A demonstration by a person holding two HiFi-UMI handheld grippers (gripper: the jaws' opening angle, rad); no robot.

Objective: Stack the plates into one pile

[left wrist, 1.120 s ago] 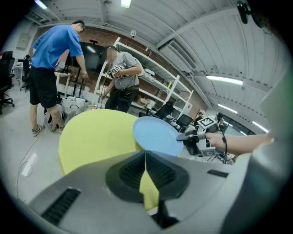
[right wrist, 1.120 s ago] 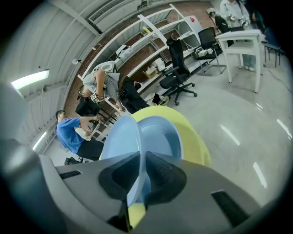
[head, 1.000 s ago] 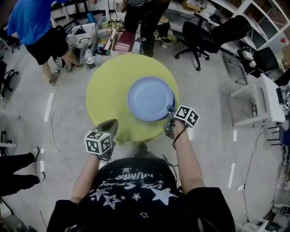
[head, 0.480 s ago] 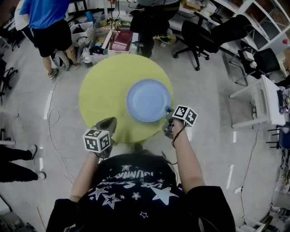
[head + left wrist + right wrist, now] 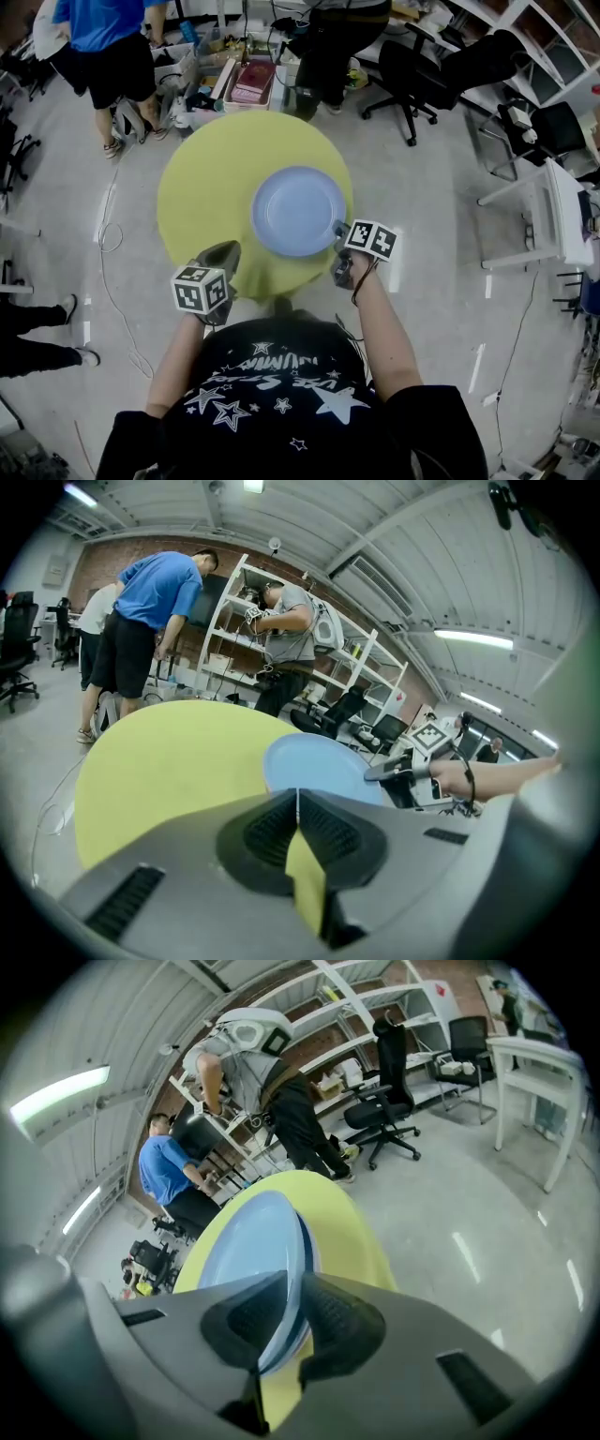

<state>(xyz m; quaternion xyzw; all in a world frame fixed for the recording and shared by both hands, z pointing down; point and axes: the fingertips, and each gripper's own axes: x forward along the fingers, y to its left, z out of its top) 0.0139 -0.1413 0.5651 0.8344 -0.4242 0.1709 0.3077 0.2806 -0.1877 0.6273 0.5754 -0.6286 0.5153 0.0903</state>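
Note:
Light blue plates [image 5: 298, 211] lie in a pile right of the middle of the round yellow table [image 5: 202, 206]; a darker blue rim shows under the top one [image 5: 248, 1241]. My right gripper [image 5: 339, 230] is at the pile's near right rim. Its jaws are opening, and the top plate's rim sits between the pads [image 5: 330, 1321], which still touch it. My left gripper [image 5: 230, 249] is shut with nothing in it, hovering at the table's near edge, well left of the plates [image 5: 314, 761]. In the left gripper view the right gripper [image 5: 389, 772] shows at the plate's edge.
Two people [image 5: 94, 47] stand beyond the table's far side beside crates and boxes [image 5: 246, 82]. A black office chair [image 5: 427, 70] and a white table [image 5: 553, 216] are to the right. A cable [image 5: 111, 246] lies on the floor at the left.
The right gripper and the plate rim have drifted slightly left in the view. The left gripper has stayed where it was. The people at the back have shifted.

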